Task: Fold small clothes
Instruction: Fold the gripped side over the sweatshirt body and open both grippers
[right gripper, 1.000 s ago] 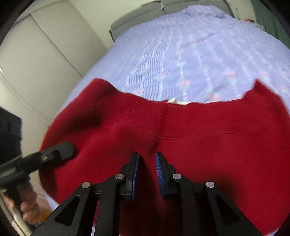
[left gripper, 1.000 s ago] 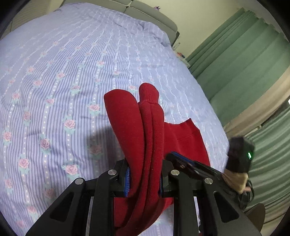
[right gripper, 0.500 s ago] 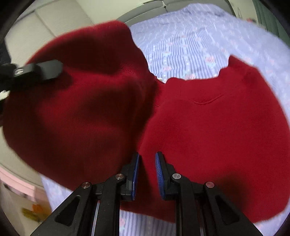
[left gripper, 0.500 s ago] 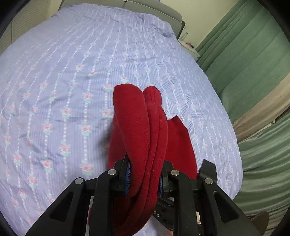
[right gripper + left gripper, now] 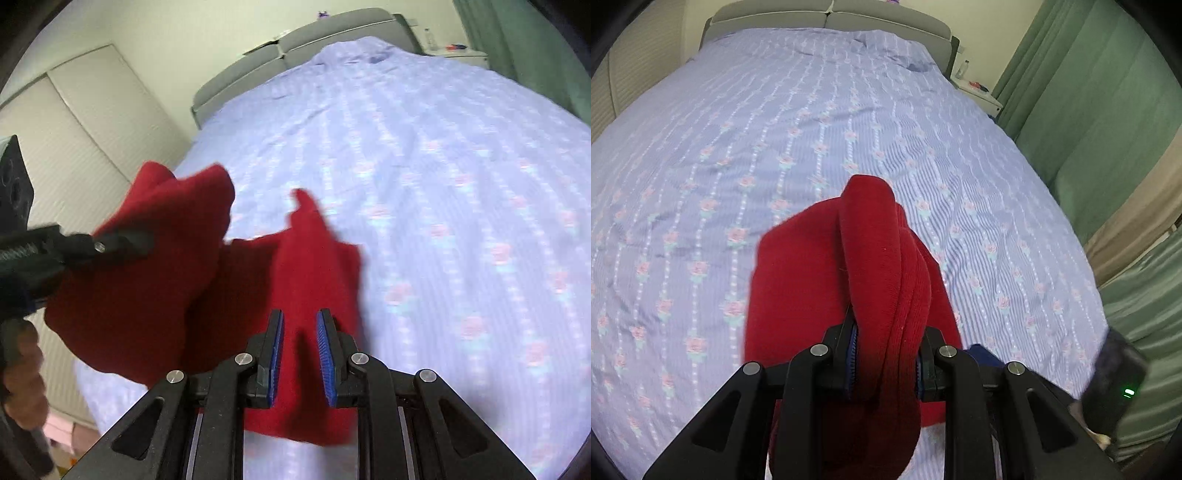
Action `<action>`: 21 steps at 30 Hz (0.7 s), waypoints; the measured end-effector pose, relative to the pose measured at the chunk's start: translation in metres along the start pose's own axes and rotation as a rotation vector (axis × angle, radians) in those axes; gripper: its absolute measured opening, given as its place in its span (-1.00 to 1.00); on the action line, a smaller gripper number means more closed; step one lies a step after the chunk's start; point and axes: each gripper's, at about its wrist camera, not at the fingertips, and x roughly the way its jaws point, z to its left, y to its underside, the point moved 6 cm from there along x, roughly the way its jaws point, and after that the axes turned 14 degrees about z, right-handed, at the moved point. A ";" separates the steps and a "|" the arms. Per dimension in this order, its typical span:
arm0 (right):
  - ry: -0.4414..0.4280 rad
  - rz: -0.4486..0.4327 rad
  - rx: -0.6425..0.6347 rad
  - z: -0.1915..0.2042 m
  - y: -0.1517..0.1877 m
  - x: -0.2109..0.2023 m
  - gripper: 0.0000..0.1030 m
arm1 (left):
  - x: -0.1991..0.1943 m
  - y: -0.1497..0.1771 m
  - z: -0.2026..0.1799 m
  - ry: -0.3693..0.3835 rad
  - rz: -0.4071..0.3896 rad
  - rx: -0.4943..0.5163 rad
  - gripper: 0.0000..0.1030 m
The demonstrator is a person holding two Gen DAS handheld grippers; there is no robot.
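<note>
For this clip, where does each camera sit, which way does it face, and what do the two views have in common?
Left wrist: sits on the left gripper, looking along its fingers up the bed toward the headboard; its jaws clamp a bunched fold of the red garment.
Right wrist: sits on the right gripper, also facing the headboard, angled toward the wardrobe side; its jaws stand apart over the cloth, and the person's left hand shows.
Shared: the red garment, the floral bedspread, the grey headboard.
</note>
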 end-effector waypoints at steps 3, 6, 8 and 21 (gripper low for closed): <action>0.063 -0.007 -0.016 -0.014 0.003 -0.014 -0.60 | 0.017 0.003 -0.016 -0.013 -0.005 0.003 -0.54; 0.086 -0.009 -0.020 -0.026 0.004 -0.026 -0.59 | 0.034 0.008 -0.030 0.004 0.002 0.019 -0.53; 0.100 -0.014 -0.019 -0.030 0.008 -0.028 -0.59 | 0.044 0.015 -0.038 0.006 0.007 0.046 -0.51; 0.151 -0.040 -0.009 -0.039 0.027 -0.045 -0.59 | 0.058 0.018 -0.045 0.247 0.055 0.083 0.38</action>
